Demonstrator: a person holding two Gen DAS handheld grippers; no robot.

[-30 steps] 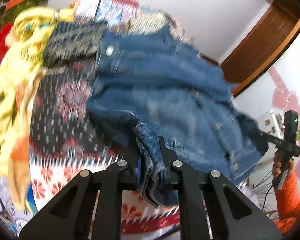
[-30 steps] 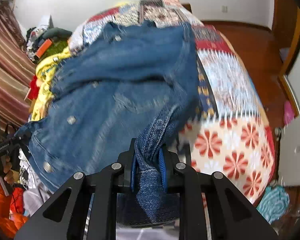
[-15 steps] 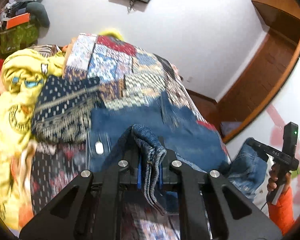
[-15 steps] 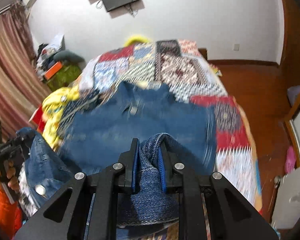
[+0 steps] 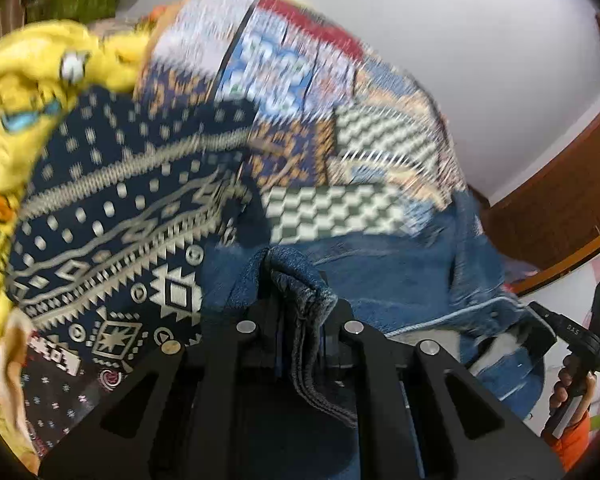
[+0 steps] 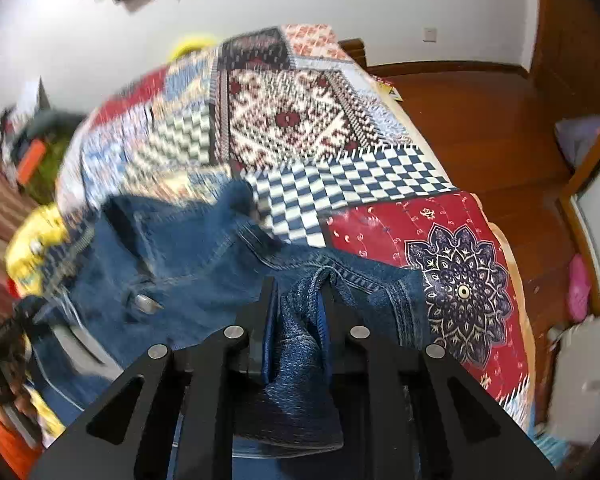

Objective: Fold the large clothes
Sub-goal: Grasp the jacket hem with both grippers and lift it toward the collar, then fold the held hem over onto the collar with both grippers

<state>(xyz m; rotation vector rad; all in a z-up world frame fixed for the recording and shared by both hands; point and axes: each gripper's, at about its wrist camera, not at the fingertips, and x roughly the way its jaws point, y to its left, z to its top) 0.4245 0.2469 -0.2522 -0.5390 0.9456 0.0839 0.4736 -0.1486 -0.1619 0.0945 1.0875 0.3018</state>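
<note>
A blue denim jacket [image 5: 384, 268] lies spread over the patchwork bedspread [image 5: 332, 208]. It also shows in the right wrist view [image 6: 188, 248], with a metal button facing up. My left gripper [image 5: 298, 300] is shut on a bunched fold of the jacket's denim. My right gripper [image 6: 298, 300] is shut on another bunched fold of the denim, near a stitched hem edge [image 6: 404, 300]. The right gripper also shows from the side in the left wrist view [image 5: 572, 340], at the far right edge of the jacket.
A navy patterned garment [image 5: 112, 216] and a yellow printed garment [image 5: 16, 92] lie on the bed to the left. The patchwork bedspread [image 6: 460, 280] ends at its right edge above a wooden floor [image 6: 480, 112]. A pink item [image 6: 578, 288] lies on the floor.
Both grippers have carried the denim forward over the bed and lowered toward it. The jacket went from hanging between them to lying on the bedspread. Both stay shut on denim.
</note>
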